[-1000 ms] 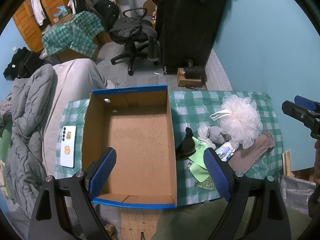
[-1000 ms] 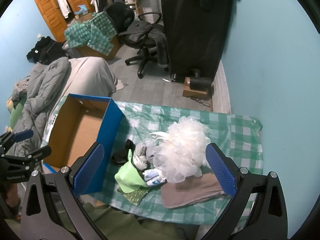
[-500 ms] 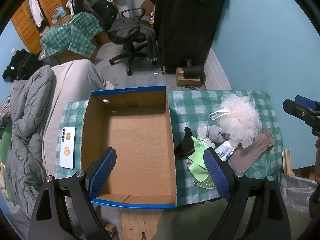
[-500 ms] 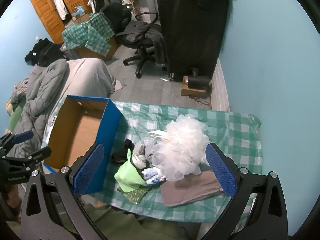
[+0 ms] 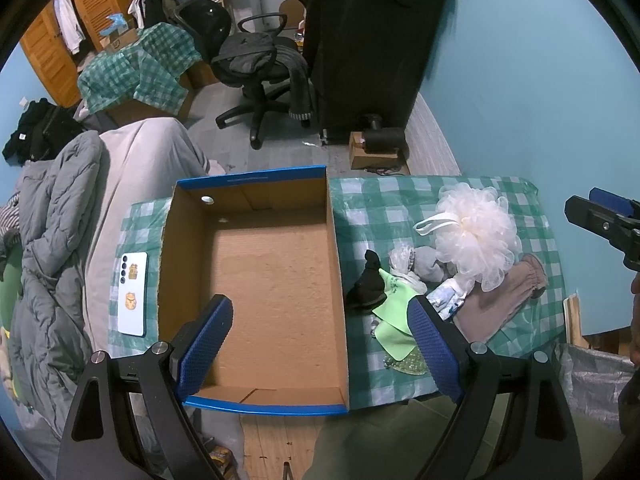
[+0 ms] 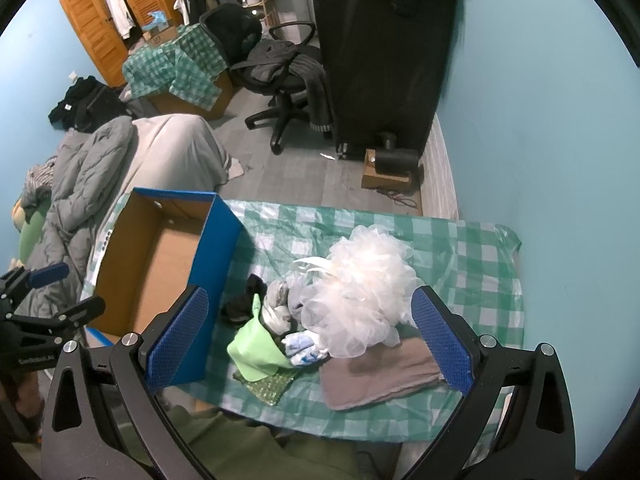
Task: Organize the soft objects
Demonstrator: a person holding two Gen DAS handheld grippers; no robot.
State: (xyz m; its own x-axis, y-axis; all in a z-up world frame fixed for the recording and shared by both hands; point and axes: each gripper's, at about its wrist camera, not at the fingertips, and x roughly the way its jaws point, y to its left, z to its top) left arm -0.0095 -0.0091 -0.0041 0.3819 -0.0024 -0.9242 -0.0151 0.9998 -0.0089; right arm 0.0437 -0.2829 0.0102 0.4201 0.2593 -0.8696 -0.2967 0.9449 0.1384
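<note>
An empty blue-edged cardboard box [image 5: 256, 264] [image 6: 160, 256] stands on the green checked table [image 5: 384, 204] [image 6: 472, 264]. Right of it lies a pile of soft things: a white mesh bath pouf [image 5: 476, 232] [image 6: 360, 288], a taupe cloth [image 5: 500, 304] [image 6: 380, 376], a light green cloth [image 5: 394, 320] [image 6: 254, 344], a black sock [image 5: 368, 284] [image 6: 242, 300], grey socks [image 5: 426, 266] [image 6: 278, 304] and a blue-white item [image 5: 448, 298] [image 6: 304, 348]. My left gripper [image 5: 320, 344] is open and empty above the box's near end. My right gripper [image 6: 308, 340] is open and empty above the pile.
A white phone [image 5: 133, 292] lies on the table left of the box. A grey quilted bed [image 5: 48, 248] is at the left. An office chair [image 5: 260, 64] and a black cabinet [image 5: 368, 40] stand behind. The blue wall [image 6: 540, 120] borders the table's right side.
Both views have shifted slightly; the grippers have drifted a little. Nothing on the table has moved and both grippers stay open.
</note>
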